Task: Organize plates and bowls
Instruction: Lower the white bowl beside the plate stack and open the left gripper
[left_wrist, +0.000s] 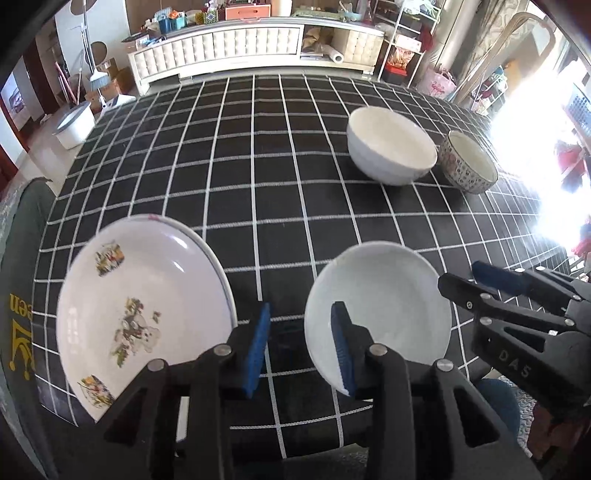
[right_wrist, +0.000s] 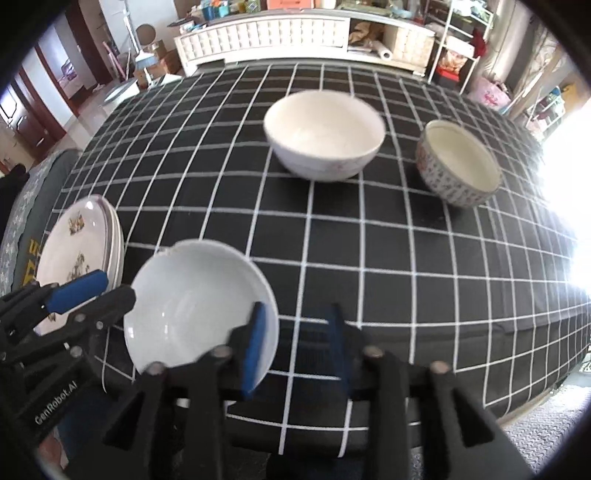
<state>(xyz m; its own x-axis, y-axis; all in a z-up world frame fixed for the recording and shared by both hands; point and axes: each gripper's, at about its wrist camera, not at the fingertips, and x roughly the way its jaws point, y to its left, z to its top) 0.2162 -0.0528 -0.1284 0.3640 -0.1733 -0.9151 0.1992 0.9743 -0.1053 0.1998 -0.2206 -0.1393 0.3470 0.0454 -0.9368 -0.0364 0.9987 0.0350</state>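
Nearest to both cameras is a shallow pale-blue bowl (left_wrist: 380, 314) that sits close to the near edge of the table, on the black tablecloth with white grid lines (left_wrist: 280, 147). The left gripper (left_wrist: 301, 347) has its fingers apart, and one blue pad is over the left rim of this bowl, the other over the bare cloth. The right gripper (right_wrist: 295, 343) also has its fingers apart, with one pad over the bowl's right rim. Neither one is closed on anything, and I cannot tell if a pad really touches the rim.

Just to the left of the bowl lies a stack of flower-printed plates (left_wrist: 140, 317), at the table's left corner; the stacked rims show best in the right wrist view.

Farther back, well apart from these, stand a deep white bowl (right_wrist: 325, 134) and, to its right, a smaller patterned bowl (right_wrist: 458, 162). The two are close together, but a gap is visible between them.

The pale bowl looks like glazed ceramic, so I judge it stiff, rather light, slippery and easy to break. A small chip seems to be on its far-left rim. The best hold is probably the rim wall, one finger inside and one outside, away from the chip.
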